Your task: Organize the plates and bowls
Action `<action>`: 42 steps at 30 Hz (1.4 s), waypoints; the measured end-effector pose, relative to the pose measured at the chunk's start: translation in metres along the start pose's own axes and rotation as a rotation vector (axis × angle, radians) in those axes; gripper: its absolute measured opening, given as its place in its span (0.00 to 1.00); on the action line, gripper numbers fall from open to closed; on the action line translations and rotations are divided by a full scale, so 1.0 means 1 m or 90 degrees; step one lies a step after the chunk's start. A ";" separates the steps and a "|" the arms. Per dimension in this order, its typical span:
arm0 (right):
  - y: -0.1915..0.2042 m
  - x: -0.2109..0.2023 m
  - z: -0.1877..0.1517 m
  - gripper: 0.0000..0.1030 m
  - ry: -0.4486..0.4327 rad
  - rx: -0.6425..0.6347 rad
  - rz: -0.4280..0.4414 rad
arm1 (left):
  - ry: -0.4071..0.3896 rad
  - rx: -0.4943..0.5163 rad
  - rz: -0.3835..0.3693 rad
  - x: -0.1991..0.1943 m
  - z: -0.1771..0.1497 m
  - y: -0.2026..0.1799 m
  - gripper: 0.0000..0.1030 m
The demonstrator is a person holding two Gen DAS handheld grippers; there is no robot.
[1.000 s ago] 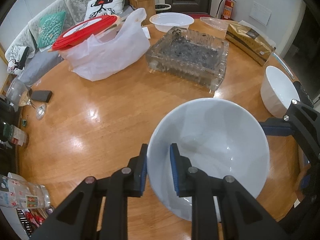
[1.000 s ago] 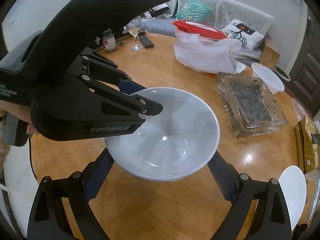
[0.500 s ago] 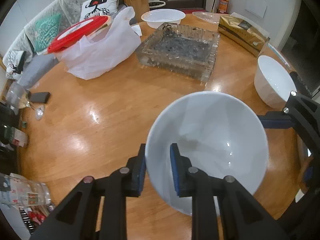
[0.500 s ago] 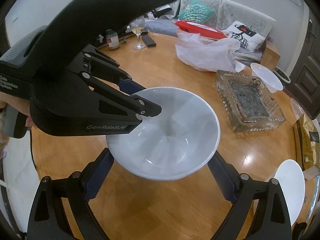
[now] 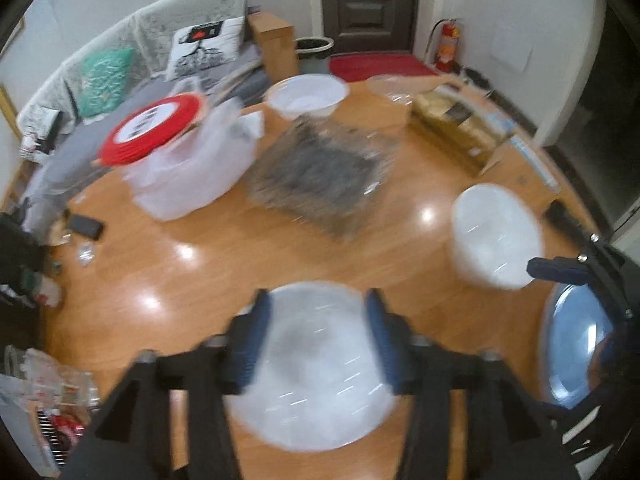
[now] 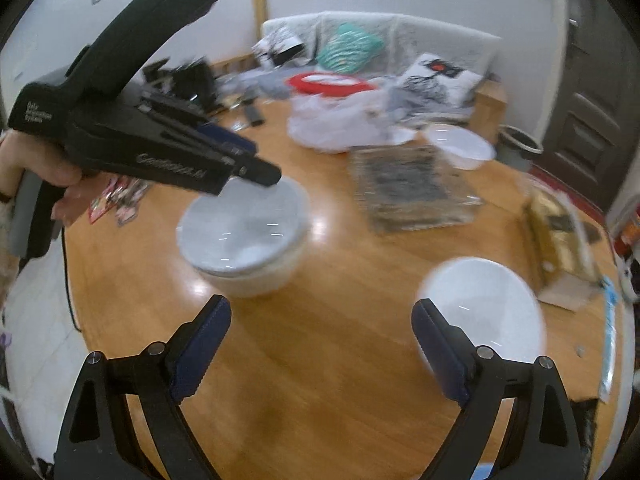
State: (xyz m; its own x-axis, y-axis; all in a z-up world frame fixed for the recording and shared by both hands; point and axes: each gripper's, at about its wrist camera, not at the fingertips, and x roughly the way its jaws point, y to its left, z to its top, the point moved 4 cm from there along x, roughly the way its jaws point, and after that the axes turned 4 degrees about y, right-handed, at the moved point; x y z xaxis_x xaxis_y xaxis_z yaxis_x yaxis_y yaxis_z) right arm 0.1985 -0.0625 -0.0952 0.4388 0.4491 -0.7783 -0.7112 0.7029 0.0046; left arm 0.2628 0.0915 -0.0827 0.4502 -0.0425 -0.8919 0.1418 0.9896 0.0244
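Observation:
A white bowl (image 5: pixel 316 364) rests on the round wooden table (image 5: pixel 200 280), blurred, below my left gripper (image 5: pixel 318 340), which is open and above it. In the right wrist view the same bowl (image 6: pixel 244 236) sits under the left gripper's tips. A second white bowl (image 5: pixel 494 236) stands to the right, also in the right wrist view (image 6: pixel 484 308). My right gripper (image 6: pixel 322 348) is open and empty above bare table between the two bowls. A third white bowl (image 5: pixel 306 96) stands at the far edge.
A glass tray (image 5: pixel 324 176) with dark contents sits mid-table. A white plastic bag with a red lid (image 5: pixel 184 160) lies at the left. A golden packet (image 5: pixel 456 128) is at the far right. A bluish plate (image 5: pixel 576 344) shows at the right edge. Small clutter lines the left edge.
My left gripper has opened and let go of the bowl, which now sits on the table. Both grippers have pulled up and back; the right gripper has moved away from the bowl.

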 end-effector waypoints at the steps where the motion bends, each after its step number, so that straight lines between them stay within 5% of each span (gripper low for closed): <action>1: -0.013 -0.006 -0.004 0.87 -0.002 0.015 -0.016 | -0.002 0.002 -0.007 0.001 0.005 -0.009 0.53; 10: -0.080 -0.008 -0.037 0.93 0.039 0.080 -0.055 | 0.020 0.031 -0.051 0.045 0.044 -0.090 0.53; 19: -0.090 0.029 -0.047 0.93 0.102 0.085 -0.031 | 0.060 0.035 -0.039 0.091 0.049 -0.111 0.52; 34: -0.098 0.060 -0.039 0.93 0.113 0.112 -0.024 | 0.072 0.026 -0.060 0.112 0.046 -0.117 0.13; 42: -0.098 0.064 -0.037 0.93 0.103 0.114 -0.026 | 0.065 0.032 -0.059 0.112 0.044 -0.119 0.11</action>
State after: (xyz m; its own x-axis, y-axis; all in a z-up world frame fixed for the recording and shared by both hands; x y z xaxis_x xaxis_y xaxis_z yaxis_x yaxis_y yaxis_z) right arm 0.2755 -0.1229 -0.1685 0.3616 0.3343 -0.8703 -0.5795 0.8119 0.0710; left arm 0.3346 -0.0372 -0.1656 0.3418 -0.1173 -0.9324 0.2239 0.9738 -0.0404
